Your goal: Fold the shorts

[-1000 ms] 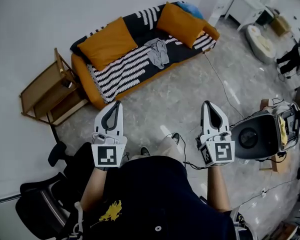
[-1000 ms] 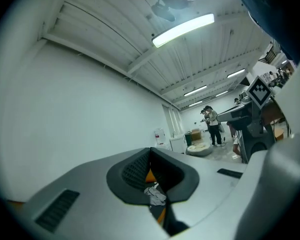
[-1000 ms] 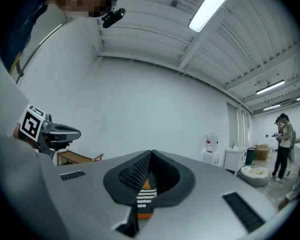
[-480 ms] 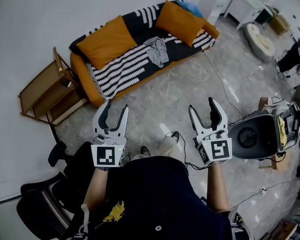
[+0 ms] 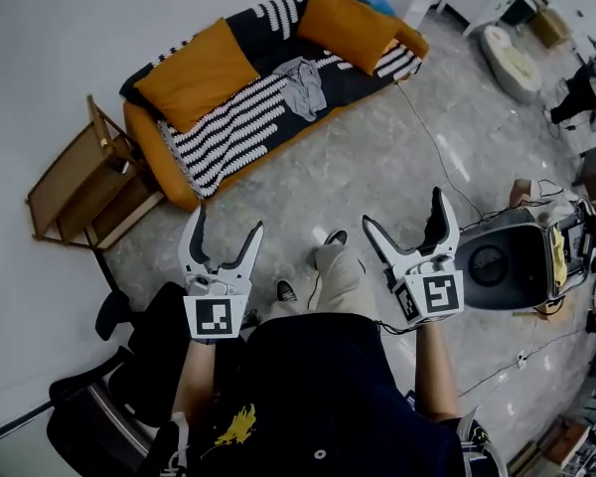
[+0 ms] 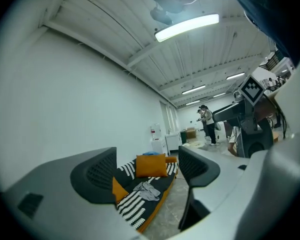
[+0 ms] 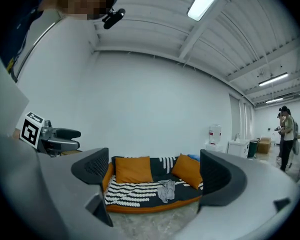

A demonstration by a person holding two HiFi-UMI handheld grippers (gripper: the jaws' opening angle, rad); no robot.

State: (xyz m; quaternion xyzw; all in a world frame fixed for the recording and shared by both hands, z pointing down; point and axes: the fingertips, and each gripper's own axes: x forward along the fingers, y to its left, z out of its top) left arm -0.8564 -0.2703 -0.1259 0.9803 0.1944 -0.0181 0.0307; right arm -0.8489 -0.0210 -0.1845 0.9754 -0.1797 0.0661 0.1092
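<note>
- My left gripper (image 5: 224, 223) has just been opening; its jaws are now spread wide with nothing between them.
- My right gripper (image 5: 404, 210) is the same: jaws just opened, spread wide, empty.
- The grey shorts (image 5: 300, 85) lie crumpled on the far sofa (image 5: 228, 142), on its striped cover between two orange cushions (image 5: 193, 76), well apart from both grippers.

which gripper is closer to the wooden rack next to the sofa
Left. The left gripper hangs just right of the wooden rack in the head view; the right gripper is much farther right. Both have just been opening their jaws, with nothing between.
</note>
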